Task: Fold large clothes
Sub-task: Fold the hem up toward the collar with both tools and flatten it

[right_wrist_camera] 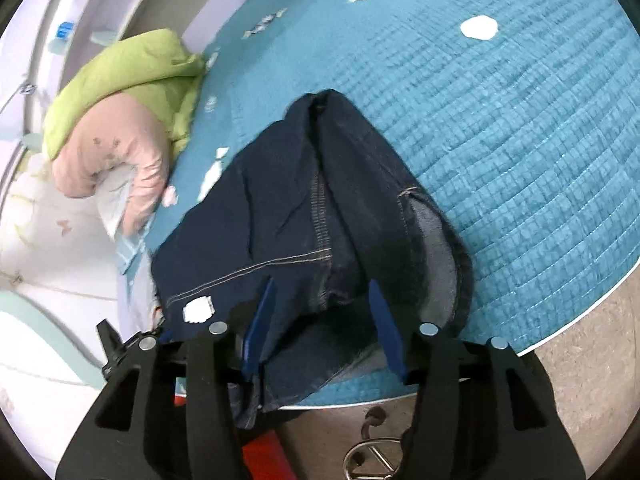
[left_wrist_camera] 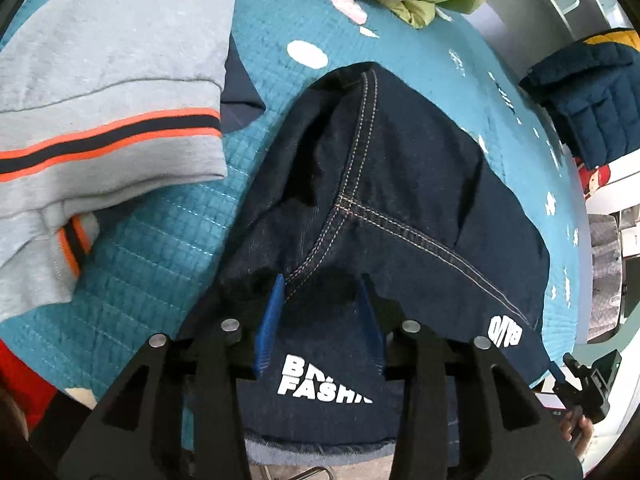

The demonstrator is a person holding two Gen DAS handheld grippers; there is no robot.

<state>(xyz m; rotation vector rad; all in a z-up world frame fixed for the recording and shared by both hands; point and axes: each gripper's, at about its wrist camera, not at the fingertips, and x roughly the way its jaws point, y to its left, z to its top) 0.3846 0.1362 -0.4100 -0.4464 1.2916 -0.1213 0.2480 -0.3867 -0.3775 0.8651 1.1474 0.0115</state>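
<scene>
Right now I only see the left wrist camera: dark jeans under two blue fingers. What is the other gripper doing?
Observer: The right gripper is over the same jeans, with its blue fingers apart. Denim lies between them and does not look pinched.
Operator: Is there any part of the jeans I'm missing?
Observer: Yes. The pale inside of the fabric shows at an open edge on the right.
Operator: And what's past the bed?
Observer: Bare floor, just beyond the edge of the teal quilt.
</scene>
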